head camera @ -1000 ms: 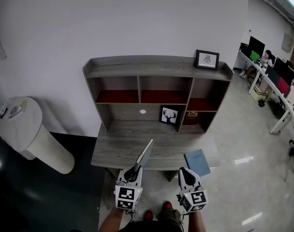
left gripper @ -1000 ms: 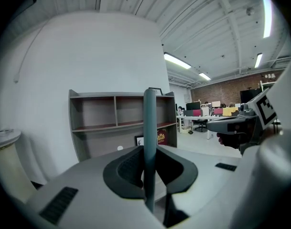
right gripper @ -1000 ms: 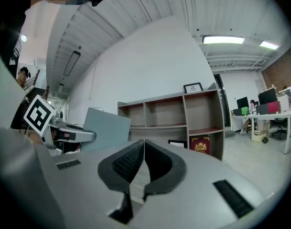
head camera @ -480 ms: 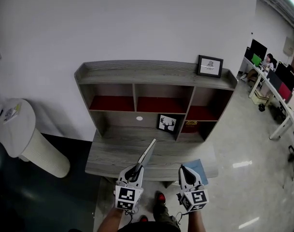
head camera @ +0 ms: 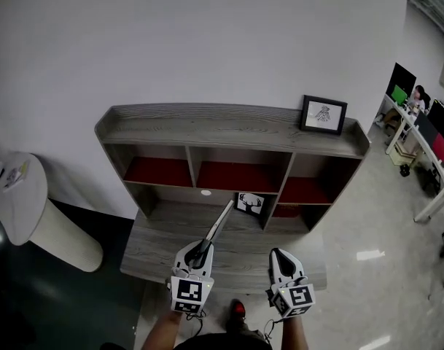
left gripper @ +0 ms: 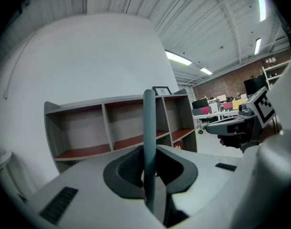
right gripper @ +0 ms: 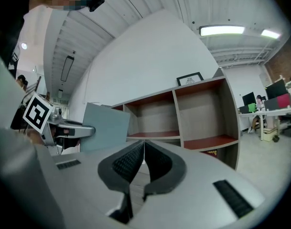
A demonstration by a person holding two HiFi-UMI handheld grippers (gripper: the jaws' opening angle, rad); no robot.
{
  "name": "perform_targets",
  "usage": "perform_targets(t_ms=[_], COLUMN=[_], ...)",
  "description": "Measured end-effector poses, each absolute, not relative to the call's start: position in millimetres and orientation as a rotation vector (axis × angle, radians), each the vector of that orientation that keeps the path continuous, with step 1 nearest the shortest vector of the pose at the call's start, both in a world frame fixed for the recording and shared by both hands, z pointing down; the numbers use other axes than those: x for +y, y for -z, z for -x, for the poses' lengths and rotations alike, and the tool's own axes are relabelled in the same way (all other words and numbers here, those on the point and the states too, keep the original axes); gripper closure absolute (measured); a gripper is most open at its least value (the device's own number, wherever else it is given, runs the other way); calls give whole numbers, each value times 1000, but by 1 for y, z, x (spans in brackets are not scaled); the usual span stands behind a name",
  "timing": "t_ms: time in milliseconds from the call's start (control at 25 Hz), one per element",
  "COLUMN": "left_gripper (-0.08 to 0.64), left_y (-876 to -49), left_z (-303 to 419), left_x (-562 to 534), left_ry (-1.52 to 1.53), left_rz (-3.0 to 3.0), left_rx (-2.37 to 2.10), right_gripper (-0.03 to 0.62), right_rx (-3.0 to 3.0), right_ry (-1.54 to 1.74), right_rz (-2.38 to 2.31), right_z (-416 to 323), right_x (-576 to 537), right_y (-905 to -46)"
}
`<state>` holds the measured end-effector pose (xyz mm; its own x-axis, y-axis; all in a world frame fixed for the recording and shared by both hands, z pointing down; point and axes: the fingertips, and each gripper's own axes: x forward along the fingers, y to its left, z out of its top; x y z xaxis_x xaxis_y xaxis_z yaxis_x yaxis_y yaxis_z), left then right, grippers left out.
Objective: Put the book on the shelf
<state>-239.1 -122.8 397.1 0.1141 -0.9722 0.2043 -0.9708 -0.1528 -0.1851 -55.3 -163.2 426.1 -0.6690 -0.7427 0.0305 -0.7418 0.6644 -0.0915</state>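
We held the book (head camera: 220, 226) in the left gripper (head camera: 201, 251), whose jaws were clamped on its lower edge, one pad against each cover. The book was thin and grey-blue. It stood on edge, so that the left gripper view showed only a narrow strip of it rising between the pads. It hung above the front ledge (head camera: 160, 250) of the shelf (head camera: 229, 128), in front of the middle column of compartments, and its far end leaned toward them. It rested on no board of the shelf.

The right gripper (head camera: 277, 254) was level with the left one and to its right, also over the front ledge of the shelf. Its jaws were pressed together with nothing between them.

The shelf was grey wood, and the three compartments of its upper row had red floors. A small framed drawing (head camera: 324, 114) stood at the right end of the shelf top. A black picture of a deer head (head camera: 250, 203) leaned in the lower row of the shelf, just beyond the book's far end. A white round stand (head camera: 33, 211) stood on the dark floor to the left of the shelf. Office desks with monitors (head camera: 424, 126) stood well off to the shelf's right.
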Motion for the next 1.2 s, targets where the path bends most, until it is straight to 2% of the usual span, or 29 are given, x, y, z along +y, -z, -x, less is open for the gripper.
perform_targets(t_ms=[560, 1200], left_gripper=[505, 503], left_y=[-323, -381], left_z=[221, 204], left_x=[-216, -286], left_ry=[748, 1042], left_rz=[1782, 1592], left_rx=[1782, 1579], right_gripper=[563, 563], right_rx=[2851, 2842], right_ry=[216, 253], right_rz=[1264, 1308], right_z=[33, -1], right_x=[-239, -284], right_y=[-435, -452])
